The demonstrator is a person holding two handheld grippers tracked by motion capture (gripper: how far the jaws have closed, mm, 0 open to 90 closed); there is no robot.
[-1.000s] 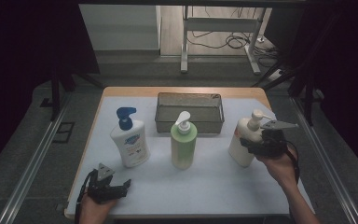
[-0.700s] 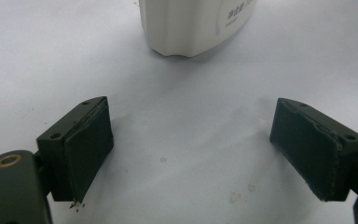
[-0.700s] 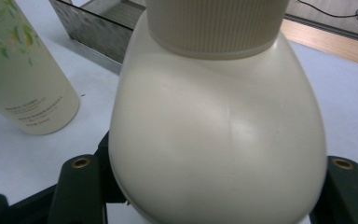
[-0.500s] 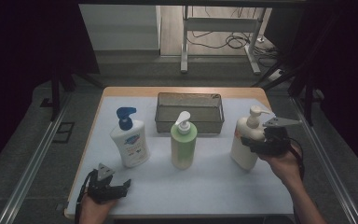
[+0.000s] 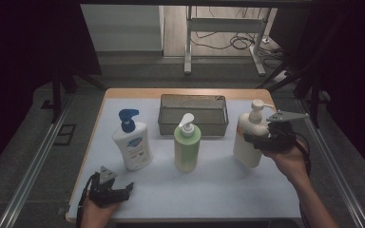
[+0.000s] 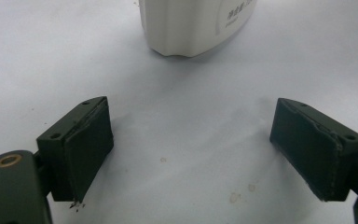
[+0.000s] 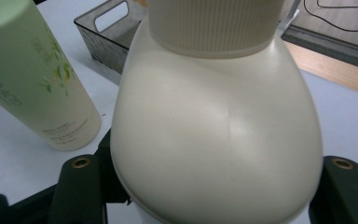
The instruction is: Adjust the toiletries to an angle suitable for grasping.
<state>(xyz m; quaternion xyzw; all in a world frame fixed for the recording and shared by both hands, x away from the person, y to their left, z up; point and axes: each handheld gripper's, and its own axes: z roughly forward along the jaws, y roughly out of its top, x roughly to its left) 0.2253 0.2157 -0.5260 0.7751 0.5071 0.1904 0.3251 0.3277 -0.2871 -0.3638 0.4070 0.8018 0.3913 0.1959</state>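
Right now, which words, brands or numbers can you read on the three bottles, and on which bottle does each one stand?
Green bottle: pale lettering along its side, too blurred to read.
White bottle with blue pump: a blue and red logo label, too small to read in the high view; in the left gripper view a few grey characters on its label, not legible.
Cream bottle, clamped in the right gripper: no text shows.

You have a green pump bottle point(image 5: 187, 148) standing upright near the middle of the surface point(image 5: 218, 190), and a white bottle with a blue pump point(image 5: 131, 142) upright well to its left. Just behind the green one sits a dark mesh basket point(image 5: 193, 125) by the far edge. Beyond the surface you can see a white stand's legs point(image 5: 188, 52) and loose cables point(image 5: 230, 42) on the floor.
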